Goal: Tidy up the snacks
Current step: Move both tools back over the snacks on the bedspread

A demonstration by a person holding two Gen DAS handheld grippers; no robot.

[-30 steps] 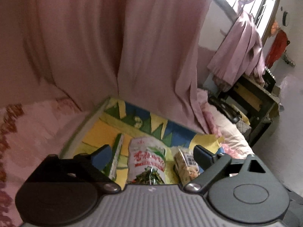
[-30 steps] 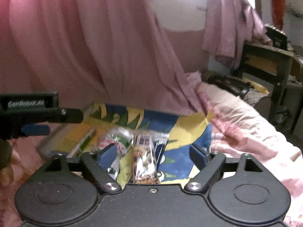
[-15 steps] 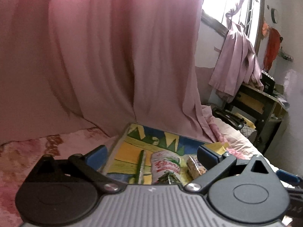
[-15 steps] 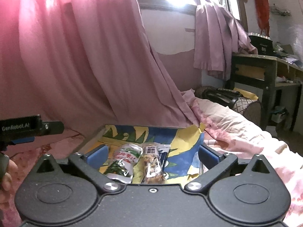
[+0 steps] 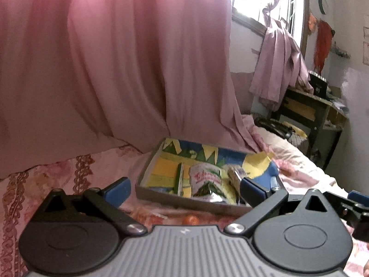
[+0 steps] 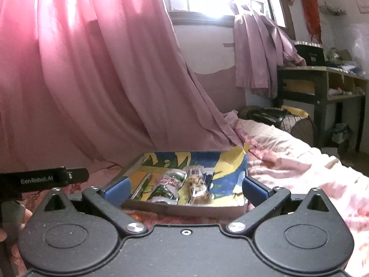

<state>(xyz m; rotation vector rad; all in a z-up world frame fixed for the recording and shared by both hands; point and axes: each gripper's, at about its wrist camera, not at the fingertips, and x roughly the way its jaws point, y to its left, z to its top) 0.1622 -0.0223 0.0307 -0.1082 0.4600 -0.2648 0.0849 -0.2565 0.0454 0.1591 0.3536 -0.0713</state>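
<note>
**Both grippers held back, snacks lying in tray**

Left to right in the left wrist view: the left gripper (image 5: 184, 188) is seen with its jaws spread wide and nothing between them. The tray (image 5: 147, 173), shallow, with a bright yellow, blue and green printed lining, sits on the pink bedspread (image 5: 46, 180) at about 12 o'clock from the gripper, apart from the fingers. Inside it, a thin green packet (image 5: 178, 177) lies along the left, a white and green pouch (image 5: 205, 180) in the middle, and a clear nut bar (image 5: 234, 173) just beside that to the right. A small orange object (image 5: 190, 219), too blurred to identify, lies on the bedspread in front of the tray.

In the right wrist view the right gripper (image 6: 185, 190) is likewise spread wide and empty, with the tray's near wall (image 6: 184, 209) at 12 o'clock. The same three items are seen side by side, plus a dark slim packet (image 6: 208, 175) touching the nut bar's right side. The pink curtain (image 6: 92, 80) hangs close behind the tray.

Risks, as judged: the packets lie tight together, so a closing grasp may catch two at once or crush the crinkled pouch. The soft bedding may let the tray tip or slide if its wall is pushed. The curtain hem could be snagged on a far reach.
</note>
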